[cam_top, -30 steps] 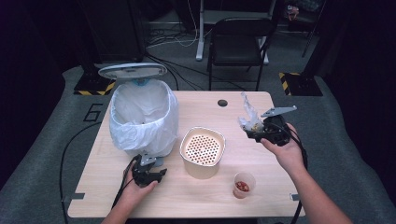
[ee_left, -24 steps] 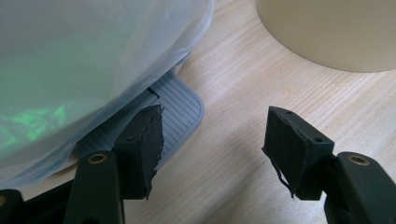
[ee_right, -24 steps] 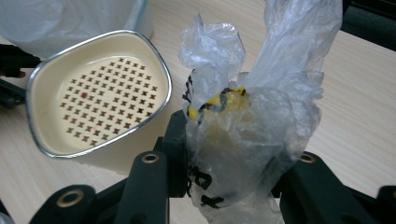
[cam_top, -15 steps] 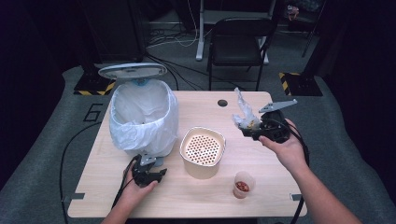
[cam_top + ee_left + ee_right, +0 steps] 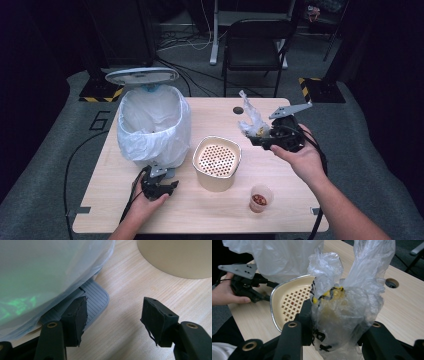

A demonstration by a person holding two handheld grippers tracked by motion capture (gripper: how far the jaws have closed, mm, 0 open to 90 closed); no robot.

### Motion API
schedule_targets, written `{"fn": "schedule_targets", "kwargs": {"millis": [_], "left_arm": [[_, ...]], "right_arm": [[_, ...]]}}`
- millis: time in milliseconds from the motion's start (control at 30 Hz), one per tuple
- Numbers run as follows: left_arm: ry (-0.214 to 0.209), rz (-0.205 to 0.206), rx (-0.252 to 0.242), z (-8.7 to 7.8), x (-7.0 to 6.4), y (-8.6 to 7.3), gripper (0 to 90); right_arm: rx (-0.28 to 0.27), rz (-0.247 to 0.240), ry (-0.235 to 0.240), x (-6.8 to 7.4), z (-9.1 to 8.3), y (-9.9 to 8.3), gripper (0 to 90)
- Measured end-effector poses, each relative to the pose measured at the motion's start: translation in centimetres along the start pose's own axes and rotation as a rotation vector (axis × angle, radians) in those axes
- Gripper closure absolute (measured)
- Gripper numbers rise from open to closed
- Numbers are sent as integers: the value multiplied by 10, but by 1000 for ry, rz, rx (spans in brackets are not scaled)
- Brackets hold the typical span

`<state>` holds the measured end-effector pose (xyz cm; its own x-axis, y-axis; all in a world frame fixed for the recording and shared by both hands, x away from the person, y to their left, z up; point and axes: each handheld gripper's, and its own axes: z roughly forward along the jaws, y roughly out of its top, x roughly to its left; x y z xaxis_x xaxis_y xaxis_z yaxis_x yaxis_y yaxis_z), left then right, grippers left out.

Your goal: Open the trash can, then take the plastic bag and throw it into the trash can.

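chair (image 5: 256, 45) behind table | cables (image 5: 192, 42) on floor | striped floor markers (image 5: 95, 92)

1. Wooden table (image 5: 215, 210), light grain, with a round cable hole (image 5: 238, 110) near the far edge.
2. Pedal bin (image 5: 154, 125), white liner (lid up), far left.
3. Beige perforated-top container (image 5: 216, 163), centre.
4. Small translucent cup (image 5: 259, 198) (reddish contents), near right.

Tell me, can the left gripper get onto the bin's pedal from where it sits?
Probably yes. The left gripper is open, one jaw already at the grey pedal, with bare table between. The bin liner overhangs the pedal's back only.
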<state>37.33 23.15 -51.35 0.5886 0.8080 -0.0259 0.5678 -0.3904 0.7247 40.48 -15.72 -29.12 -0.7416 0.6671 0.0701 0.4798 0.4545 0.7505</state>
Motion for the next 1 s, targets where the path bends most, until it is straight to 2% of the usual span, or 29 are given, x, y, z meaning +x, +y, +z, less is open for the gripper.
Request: {"fn": "schedule_targets", "kwargs": {"millis": [167,267,333,400,467,567,700,767,800,833,867,967,1000], "left_arm": [[-6,8,5,-1,2,0,373],[-6,4,4,-1,2,0,374],[-6,1,3,-1,2,0,373],[-6,0,3,-1,2,0,374],[-8,9,14,-1,2,0,373],[2,-1,1,0,1,0,373],[0,11,13,-1,1,0,373],[2,7,0,0,1,0,373],[0,36,11,-1,3,1,373],[0,36,11,-1,3,1,373],[2,11,11,-1,1,0,373],[4,17,1,0,2,1,373],[1,2,-1,0,1,0,373]], "right_arm": [[0,-48,36,16,7,18,641],[-1,-76,36,21,9,27,641],[2,-91,46,30,13,42,641],[2,-98,49,32,14,46,641],[-2,-122,68,37,21,58,642],[-2,-131,79,41,27,65,642],[1,-139,101,48,41,76,642],[8,-145,111,51,48,80,642],[10,-149,112,53,53,84,642],[10,-149,112,53,53,84,642],[10,-152,116,53,55,85,642],[14,-143,128,55,63,90,642],[11,-144,126,55,64,91,642]]}}
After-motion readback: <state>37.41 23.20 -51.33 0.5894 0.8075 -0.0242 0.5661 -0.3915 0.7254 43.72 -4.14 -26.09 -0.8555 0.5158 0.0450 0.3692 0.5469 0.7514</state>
